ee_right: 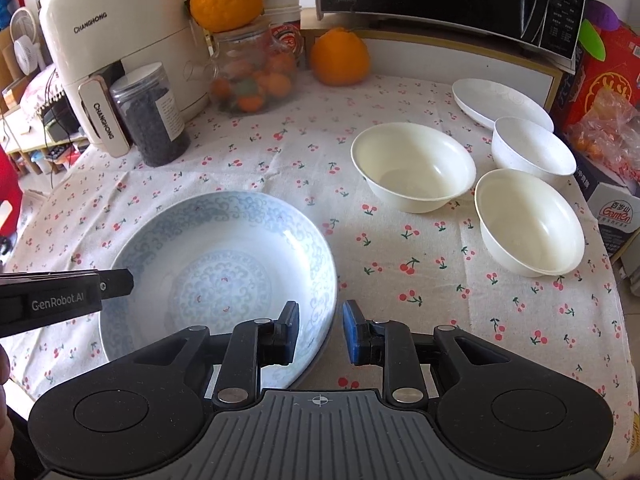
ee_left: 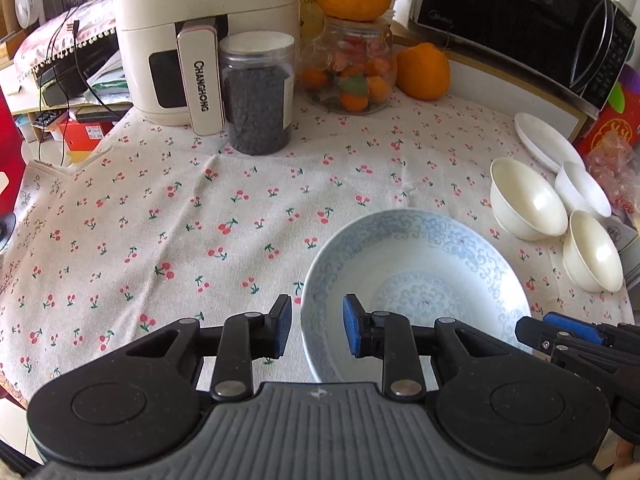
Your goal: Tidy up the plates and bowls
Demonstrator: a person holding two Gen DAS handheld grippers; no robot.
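A deep blue-patterned plate (ee_left: 420, 264) (ee_right: 224, 248) rests on the cherry-print tablecloth (ee_left: 180, 220). My left gripper (ee_left: 317, 330) straddles its left rim, jaws slightly apart, pads not touching the rim. My right gripper (ee_right: 320, 330) straddles the right rim the same way, with a gap on both sides. Each gripper's tip shows in the other view, the right gripper (ee_left: 532, 330) and the left gripper (ee_right: 116, 282). Two cream bowls (ee_right: 412, 168) (ee_right: 528, 224), a white bowl (ee_right: 532, 148) and a white plate (ee_right: 496, 98) sit at the right.
At the back stand a cream air fryer (ee_left: 192, 20), a jar of dark contents (ee_left: 258, 96), a glass jar of small oranges (ee_left: 352, 72) with a big orange on top, another orange (ee_left: 422, 72) and a black microwave (ee_left: 520, 20). A red box (ee_right: 604, 80) borders the right edge.
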